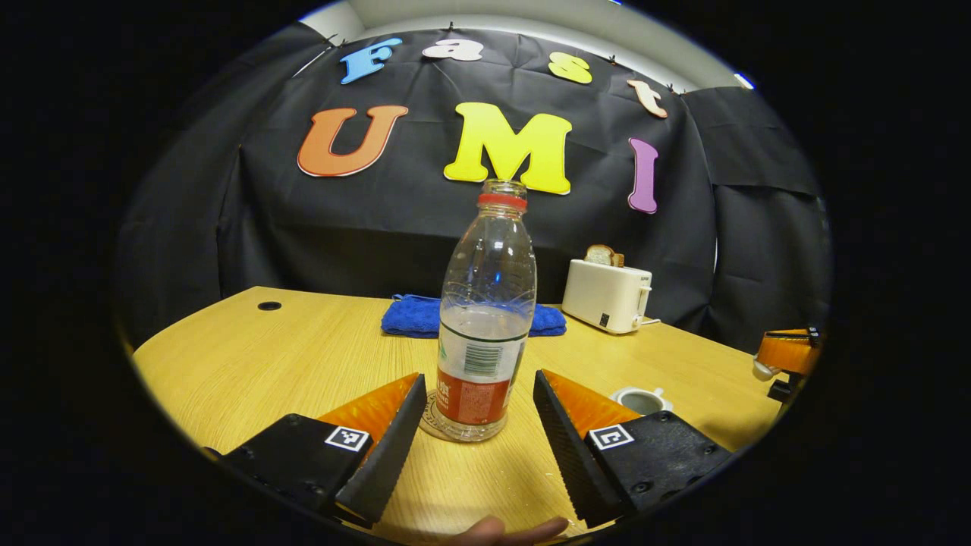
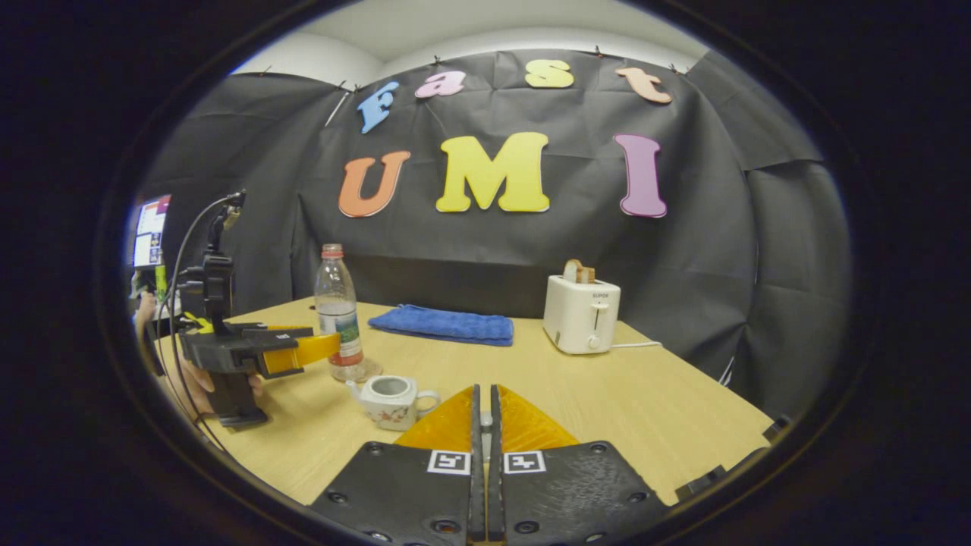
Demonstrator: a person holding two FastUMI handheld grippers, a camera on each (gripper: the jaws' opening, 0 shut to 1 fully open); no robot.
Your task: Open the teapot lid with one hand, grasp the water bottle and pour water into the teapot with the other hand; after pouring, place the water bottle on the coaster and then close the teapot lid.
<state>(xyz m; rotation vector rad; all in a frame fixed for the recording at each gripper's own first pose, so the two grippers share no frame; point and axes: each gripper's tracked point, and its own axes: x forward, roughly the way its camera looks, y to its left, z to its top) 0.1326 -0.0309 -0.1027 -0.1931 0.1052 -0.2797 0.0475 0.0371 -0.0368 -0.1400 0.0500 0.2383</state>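
A clear water bottle [image 1: 485,318] with a red and white label stands upright and uncapped, partly filled, on a round coaster [image 1: 426,418]. My left gripper [image 1: 479,379] is open, with one finger on each side of the bottle's base and a gap at both. Low to the right sits the small white teapot [image 1: 641,400], its top open. In the right gripper view the teapot [image 2: 391,400] stands ahead to the left, beside the bottle [image 2: 337,311] and the left gripper [image 2: 330,347]. My right gripper [image 2: 483,417] is shut on a small white piece, the teapot lid [image 1: 762,370], held above the table.
A folded blue towel [image 1: 474,317] lies behind the bottle. A white toaster [image 1: 608,294] with bread in it stands at the back right. A cable hole [image 1: 268,305] is in the table's far left. A hand [image 2: 199,387] holds the left gripper.
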